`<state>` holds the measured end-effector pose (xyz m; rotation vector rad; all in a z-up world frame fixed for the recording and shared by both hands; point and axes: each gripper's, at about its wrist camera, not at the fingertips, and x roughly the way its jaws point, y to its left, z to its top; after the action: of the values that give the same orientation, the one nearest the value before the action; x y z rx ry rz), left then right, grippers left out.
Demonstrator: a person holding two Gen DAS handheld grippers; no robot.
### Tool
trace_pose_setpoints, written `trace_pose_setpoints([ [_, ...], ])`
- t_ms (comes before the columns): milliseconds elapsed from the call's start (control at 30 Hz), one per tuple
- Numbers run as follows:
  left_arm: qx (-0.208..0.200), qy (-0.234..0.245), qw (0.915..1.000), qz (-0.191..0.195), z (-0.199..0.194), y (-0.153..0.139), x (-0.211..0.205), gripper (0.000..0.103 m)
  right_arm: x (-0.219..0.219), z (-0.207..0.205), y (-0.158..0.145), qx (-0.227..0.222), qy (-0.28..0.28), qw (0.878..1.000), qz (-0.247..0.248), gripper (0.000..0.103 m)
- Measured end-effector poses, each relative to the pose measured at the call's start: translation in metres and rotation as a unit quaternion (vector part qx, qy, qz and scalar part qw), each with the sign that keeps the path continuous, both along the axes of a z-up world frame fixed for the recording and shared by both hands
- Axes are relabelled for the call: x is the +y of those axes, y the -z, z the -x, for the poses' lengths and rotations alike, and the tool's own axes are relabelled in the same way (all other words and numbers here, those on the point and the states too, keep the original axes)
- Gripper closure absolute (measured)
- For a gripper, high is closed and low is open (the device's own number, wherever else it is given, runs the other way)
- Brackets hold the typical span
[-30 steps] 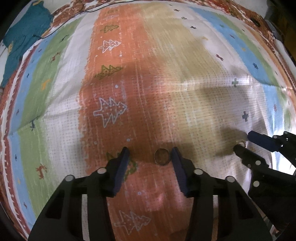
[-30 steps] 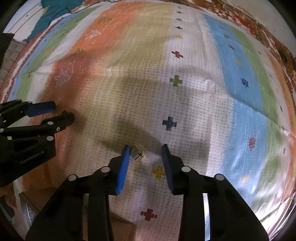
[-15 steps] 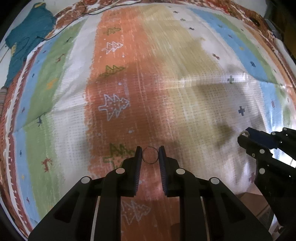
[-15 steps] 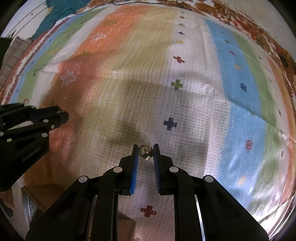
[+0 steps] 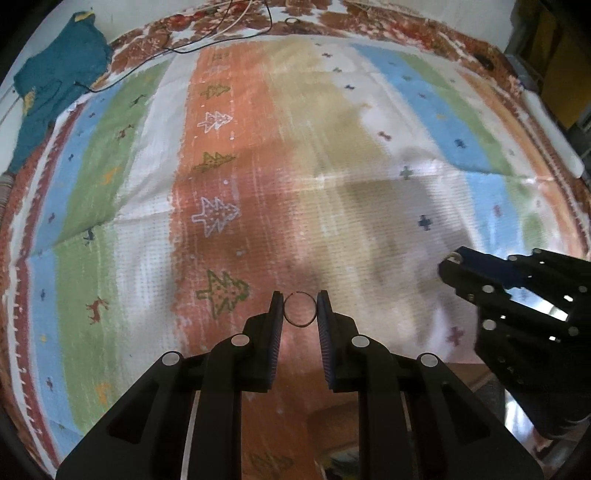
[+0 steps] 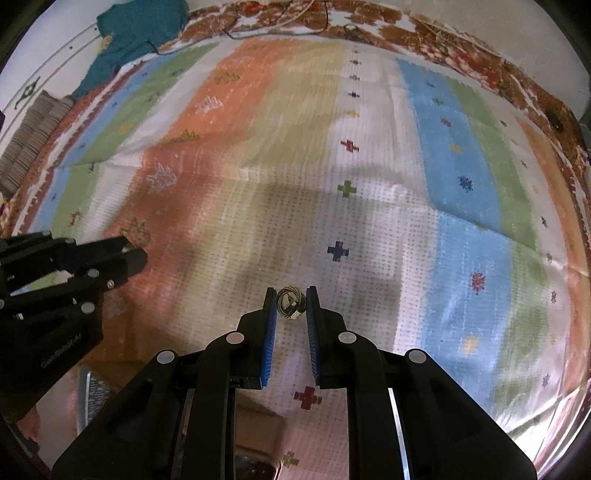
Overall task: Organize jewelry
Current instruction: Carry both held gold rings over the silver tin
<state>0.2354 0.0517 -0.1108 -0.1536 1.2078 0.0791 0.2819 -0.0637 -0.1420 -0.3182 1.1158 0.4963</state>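
- Striped bedspread spread wide ahead of both tools: orange, beige, white, blue and green bands with tree and cross motifs.
- Teal garment lying at far upper left edge.
- Thin cables trailing across far patterned border, straight ahead.

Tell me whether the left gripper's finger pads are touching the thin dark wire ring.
Touching. The left wrist view shows the thin dark wire ring pinched between both pads, with no gap on either side.

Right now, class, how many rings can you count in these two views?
2. A thin plain ring sits clamped in the left gripper; an ornate ring is pinched in the right gripper. Others may be hidden.
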Motion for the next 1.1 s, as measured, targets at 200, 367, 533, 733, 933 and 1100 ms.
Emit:
trace_pose_setpoints([
  [200,-0.013,0.008,0.9998,-0.008,0.009,-0.015,-0.005,0.085,-0.003,0.007,-0.008,-0.007,0.001,1.000,0.003,0.086],
  [367,-0.019,0.006,0.9998,-0.008,0.021,-0.024,-0.007,0.085,-0.007,0.013,-0.013,-0.014,0.004,1.000,0.006,0.086],
  [533,-0.030,0.011,0.9994,-0.015,0.033,-0.036,-0.011,0.085,-0.008,0.020,-0.020,-0.021,0.003,1.000,0.000,0.086],
  [733,-0.035,0.016,0.9991,-0.016,0.046,-0.046,-0.018,0.085,-0.009,0.032,-0.027,-0.033,-0.007,0.999,0.000,0.086],
  [933,-0.046,0.021,0.9985,-0.020,0.062,-0.055,-0.025,0.085,-0.011,0.048,-0.038,-0.049,-0.018,0.999,-0.003,0.086],
  [1100,-0.060,0.026,0.9977,-0.014,0.074,-0.065,-0.032,0.085,-0.012,0.062,-0.044,-0.056,-0.022,0.998,-0.008,0.086],
])
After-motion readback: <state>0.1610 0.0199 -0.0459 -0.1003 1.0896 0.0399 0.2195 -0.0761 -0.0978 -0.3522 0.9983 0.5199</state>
